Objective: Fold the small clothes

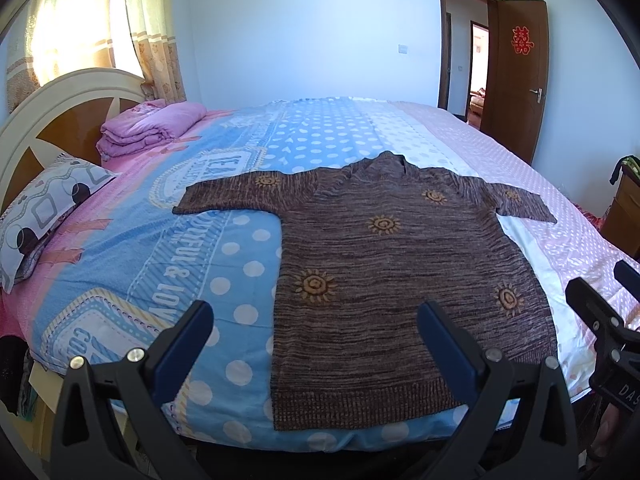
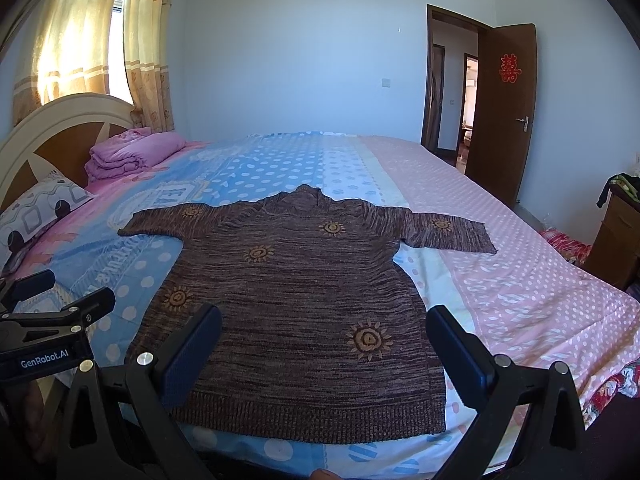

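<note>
A brown knitted sweater (image 1: 384,280) (image 2: 304,304) with orange sun motifs lies flat on the bed, both short sleeves spread out and its hem toward me. My left gripper (image 1: 316,314) hangs open above the hem's left part, nothing between its fingers. My right gripper (image 2: 324,320) is open too, over the lower middle of the sweater, holding nothing. In the left wrist view the right gripper's black frame (image 1: 600,320) shows at the right edge; in the right wrist view the left gripper's frame (image 2: 56,320) shows at the left edge.
The bed (image 1: 120,264) has a blue polka-dot cover and a pink dotted part (image 2: 520,280) on the right. A folded pink quilt (image 1: 148,128) and a patterned pillow (image 1: 44,216) lie by the headboard. An open brown door (image 2: 500,112) and a wooden cabinet (image 2: 620,236) stand at the right.
</note>
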`<move>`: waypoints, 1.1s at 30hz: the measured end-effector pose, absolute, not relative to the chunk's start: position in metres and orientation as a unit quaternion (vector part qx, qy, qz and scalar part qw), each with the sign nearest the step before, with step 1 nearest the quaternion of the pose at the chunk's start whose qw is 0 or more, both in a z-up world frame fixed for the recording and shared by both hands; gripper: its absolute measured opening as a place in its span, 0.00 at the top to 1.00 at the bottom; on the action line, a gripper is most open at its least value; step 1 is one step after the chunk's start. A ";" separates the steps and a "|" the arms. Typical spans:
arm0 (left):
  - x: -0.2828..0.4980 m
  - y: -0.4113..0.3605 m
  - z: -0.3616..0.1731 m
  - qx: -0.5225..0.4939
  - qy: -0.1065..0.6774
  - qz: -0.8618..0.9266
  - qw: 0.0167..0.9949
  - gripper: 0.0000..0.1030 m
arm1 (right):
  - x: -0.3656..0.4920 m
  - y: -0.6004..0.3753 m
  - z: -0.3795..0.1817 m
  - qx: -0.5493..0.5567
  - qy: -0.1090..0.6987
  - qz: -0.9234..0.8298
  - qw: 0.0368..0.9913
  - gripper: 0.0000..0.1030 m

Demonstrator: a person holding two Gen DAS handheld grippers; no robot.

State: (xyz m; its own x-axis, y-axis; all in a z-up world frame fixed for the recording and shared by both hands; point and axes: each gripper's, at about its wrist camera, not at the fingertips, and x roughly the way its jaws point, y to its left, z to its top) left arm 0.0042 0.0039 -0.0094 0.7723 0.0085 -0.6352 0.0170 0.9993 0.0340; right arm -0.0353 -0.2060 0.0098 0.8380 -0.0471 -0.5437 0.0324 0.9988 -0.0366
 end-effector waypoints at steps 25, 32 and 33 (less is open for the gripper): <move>0.043 -0.006 -0.027 0.072 0.347 -0.008 0.935 0.00 | -0.004 -0.223 -0.023 0.004 0.324 0.028 0.946 0.01; 0.089 0.000 -0.037 0.094 0.339 -0.006 0.936 0.00 | 0.036 -0.278 -0.044 0.053 0.341 0.023 0.938 0.01; 0.096 0.001 -0.038 0.099 0.337 0.004 0.936 0.00 | 0.044 -0.287 -0.046 0.054 0.342 0.015 0.938 0.01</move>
